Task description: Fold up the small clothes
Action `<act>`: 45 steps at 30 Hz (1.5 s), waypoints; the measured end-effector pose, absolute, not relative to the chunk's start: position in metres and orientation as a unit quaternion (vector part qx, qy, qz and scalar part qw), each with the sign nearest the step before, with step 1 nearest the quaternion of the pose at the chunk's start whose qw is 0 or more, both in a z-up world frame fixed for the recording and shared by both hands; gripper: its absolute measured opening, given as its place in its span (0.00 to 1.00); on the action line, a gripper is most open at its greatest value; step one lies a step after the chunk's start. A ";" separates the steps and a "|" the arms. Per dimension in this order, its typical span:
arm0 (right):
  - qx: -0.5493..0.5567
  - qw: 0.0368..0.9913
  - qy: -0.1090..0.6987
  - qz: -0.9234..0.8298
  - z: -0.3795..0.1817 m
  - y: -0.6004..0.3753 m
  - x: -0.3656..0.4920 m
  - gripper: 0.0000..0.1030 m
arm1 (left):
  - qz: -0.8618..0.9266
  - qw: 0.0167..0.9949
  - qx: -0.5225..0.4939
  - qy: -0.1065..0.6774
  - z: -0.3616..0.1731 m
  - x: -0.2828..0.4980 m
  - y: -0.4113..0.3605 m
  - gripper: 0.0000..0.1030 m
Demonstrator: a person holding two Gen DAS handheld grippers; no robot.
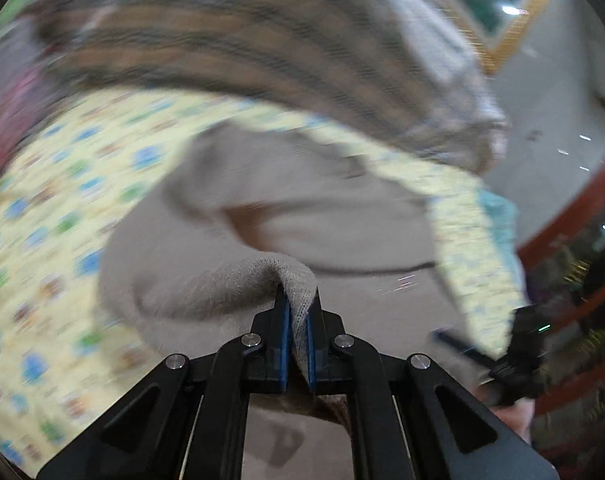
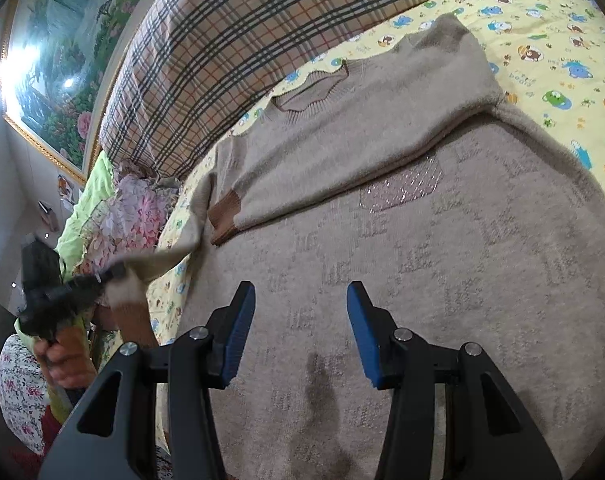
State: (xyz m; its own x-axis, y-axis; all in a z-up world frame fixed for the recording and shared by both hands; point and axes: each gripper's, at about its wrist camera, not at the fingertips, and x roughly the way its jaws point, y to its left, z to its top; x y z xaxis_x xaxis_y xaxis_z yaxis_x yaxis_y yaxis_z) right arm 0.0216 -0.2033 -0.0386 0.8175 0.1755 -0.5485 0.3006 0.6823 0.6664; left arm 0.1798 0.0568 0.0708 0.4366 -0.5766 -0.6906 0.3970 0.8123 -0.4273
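One sleeve (image 2: 342,136) already lay folded across the beige sweater (image 2: 442,264) — the left gripper (image 1: 298,320) pinched the other cuff, the right gripper (image 2: 300,332) hung spread and empty — body folds remained.

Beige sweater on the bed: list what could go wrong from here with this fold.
1. The left gripper pinches only a small bunch of the sweater's sleeve; the fuzzy knit could slip out.
2. The right gripper hangs open above the sweater, pinning nothing, so a pull may drag the whole garment across the yellow sheet.
3. The other sleeve, already folded across, could shift.
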 end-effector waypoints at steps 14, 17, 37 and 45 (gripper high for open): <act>0.423 0.859 0.265 -0.113 -0.040 -0.265 -0.019 0.48 | -0.327 0.780 -0.037 0.533 -0.036 0.239 -0.152 0.07; 0.425 0.856 0.270 -0.117 -0.045 -0.270 -0.018 0.48 | -0.332 0.777 -0.047 0.532 -0.035 0.233 -0.133 0.17; 0.184 0.898 0.398 -0.027 -0.056 -0.236 0.080 0.54 | -0.113 0.857 0.054 0.500 -0.060 0.235 0.060 0.59; 0.310 0.885 0.343 0.048 -0.023 -0.277 0.096 0.05 | -0.040 0.881 0.052 0.468 -0.058 0.275 0.056 0.65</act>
State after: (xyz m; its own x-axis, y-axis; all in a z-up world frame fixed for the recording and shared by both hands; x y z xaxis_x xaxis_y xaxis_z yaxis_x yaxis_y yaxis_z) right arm 0.0962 -0.2775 -0.0227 0.7599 0.2973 -0.5781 0.1282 0.8033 0.5816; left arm 0.2747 0.0563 -0.0581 0.5588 -0.0210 -0.8290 0.1191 0.9913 0.0552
